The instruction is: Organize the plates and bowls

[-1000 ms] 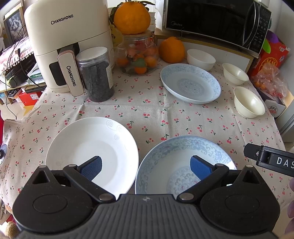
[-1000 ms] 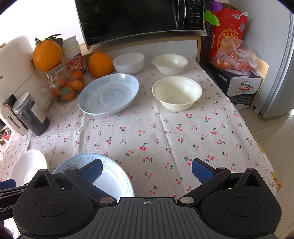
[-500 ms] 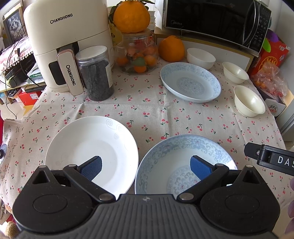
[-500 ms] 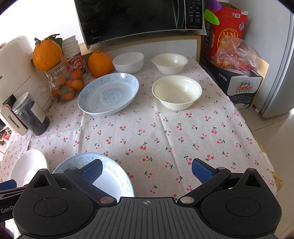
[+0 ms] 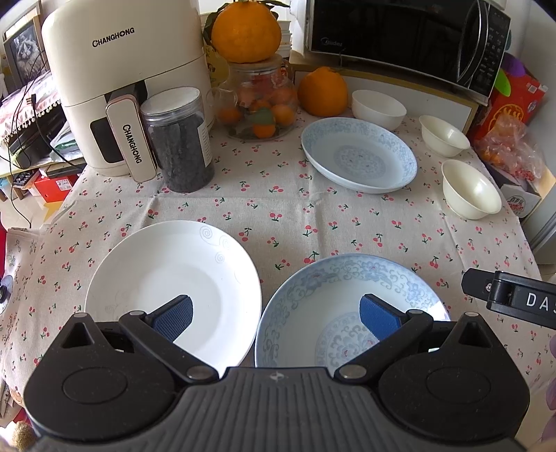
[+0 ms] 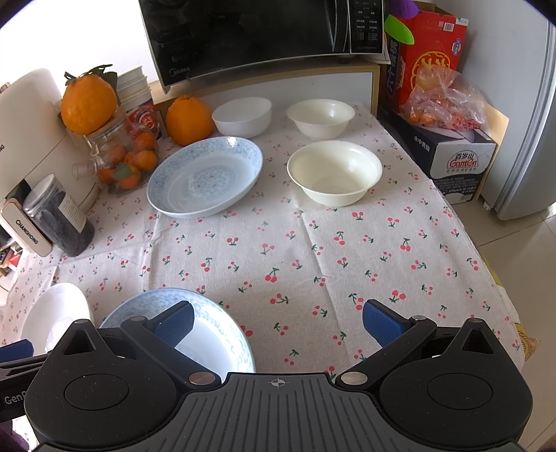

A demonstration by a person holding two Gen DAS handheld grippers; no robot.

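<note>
**Q:** What does the left wrist view show?

**A:** The left gripper (image 5: 276,318) hangs with fingers spread wide, holding nothing, above a plain white plate (image 5: 173,288) and a blue-patterned plate (image 5: 333,306) set side by side on the cherry-print tablecloth (image 5: 278,205). A second blue-patterned plate (image 5: 359,154) lies farther back, with three white bowls (image 5: 471,189) to its right. Behind stand a "CHANGHONG" air fryer (image 5: 118,80), a dark-filled jar (image 5: 179,139), a glass jar of small oranges (image 5: 260,101) topped by a large orange (image 5: 246,29), and a "Midea" microwave (image 5: 406,38). The right gripper's edge pokes in at right, lettered "DA".

**Q:** And the right wrist view?

**A:** The right gripper (image 6: 278,325) is also wide open and empty, one finger over the near blue-patterned plate (image 6: 208,333), the other over bare cloth. Open tablecloth lies between it and the far blue plate (image 6: 205,177) and the nearest bowl (image 6: 333,172). A "GamEn" box (image 6: 458,163) sits at the table's right edge beneath a bag of fruit (image 6: 441,101).
</note>
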